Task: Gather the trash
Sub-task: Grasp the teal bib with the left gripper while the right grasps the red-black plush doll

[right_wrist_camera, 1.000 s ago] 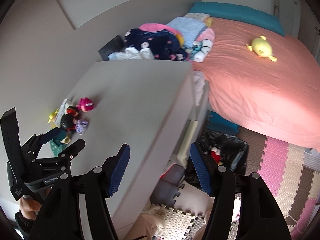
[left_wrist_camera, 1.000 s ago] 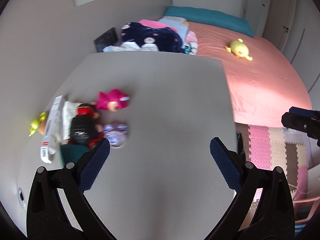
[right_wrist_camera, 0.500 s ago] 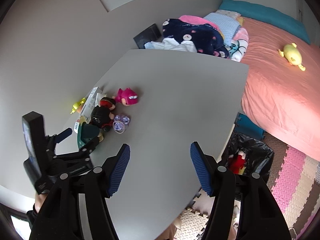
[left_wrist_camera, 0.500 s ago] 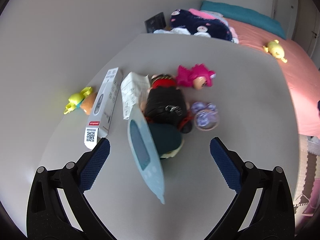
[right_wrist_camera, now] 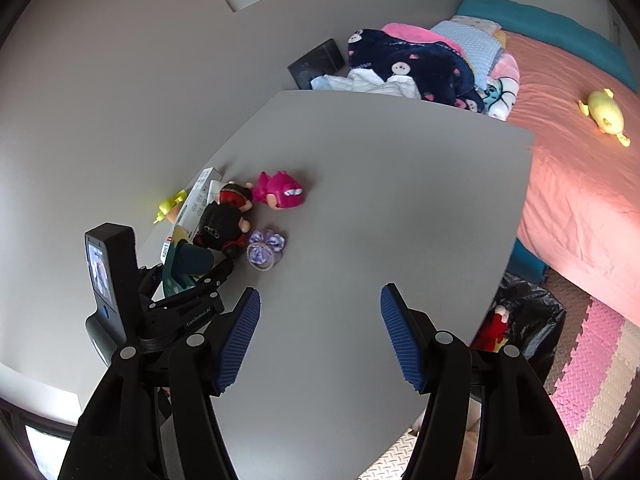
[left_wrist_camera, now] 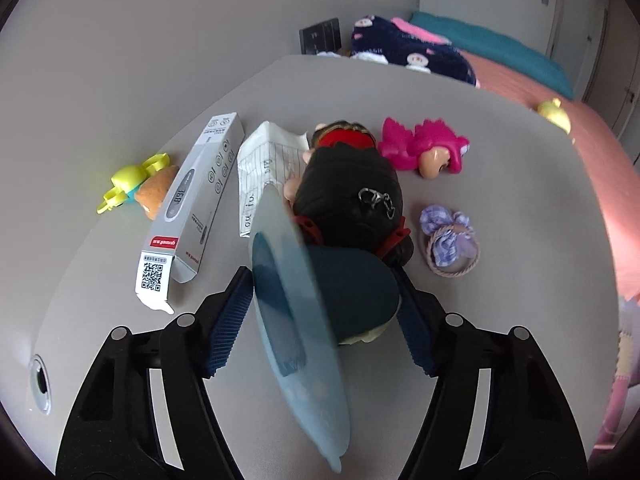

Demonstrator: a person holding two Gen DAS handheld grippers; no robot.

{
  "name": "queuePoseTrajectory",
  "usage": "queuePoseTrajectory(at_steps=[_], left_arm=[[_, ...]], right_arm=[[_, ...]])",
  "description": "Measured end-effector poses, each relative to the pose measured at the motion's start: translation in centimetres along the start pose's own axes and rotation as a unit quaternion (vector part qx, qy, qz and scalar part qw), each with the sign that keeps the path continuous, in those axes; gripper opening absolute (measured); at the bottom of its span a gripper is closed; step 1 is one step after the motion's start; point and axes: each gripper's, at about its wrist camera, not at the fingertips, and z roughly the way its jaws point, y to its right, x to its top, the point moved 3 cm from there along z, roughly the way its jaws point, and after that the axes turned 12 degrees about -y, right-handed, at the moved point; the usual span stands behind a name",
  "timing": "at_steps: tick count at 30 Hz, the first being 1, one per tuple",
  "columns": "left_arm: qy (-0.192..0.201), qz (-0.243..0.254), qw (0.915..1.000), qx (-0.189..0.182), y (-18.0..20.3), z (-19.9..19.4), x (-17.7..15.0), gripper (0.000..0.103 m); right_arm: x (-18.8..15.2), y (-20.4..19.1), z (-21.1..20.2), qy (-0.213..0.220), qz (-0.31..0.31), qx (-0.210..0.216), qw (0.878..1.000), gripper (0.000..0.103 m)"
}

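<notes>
Flat grey table (right_wrist_camera: 380, 200) beside a pink-sheeted bed (right_wrist_camera: 580, 184). Left tongs (left_wrist_camera: 326, 312) closing around a dark teal dome-shaped plastic container (left_wrist_camera: 352, 284); right tongs (right_wrist_camera: 320, 336) wide, empty.

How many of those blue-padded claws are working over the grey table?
2. The left claw is closing around a teal packet beside the toys; the right claw hangs open above bare grey table.

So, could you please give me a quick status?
Left claw closing around teal package. Right claw open, empty. Black-haired doll crowds the package.
</notes>
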Motion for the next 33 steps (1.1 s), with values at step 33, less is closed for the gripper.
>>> queuePoseTrajectory(at_steps=[33], left_arm=[[0.049,-0.063,0.9944,-0.069,-6.9,-3.1,-2.5,0.054]], right_arm=[[9.0,-10.9,13.6,-0.067,-0.026,-0.017,0.997,0.063]])
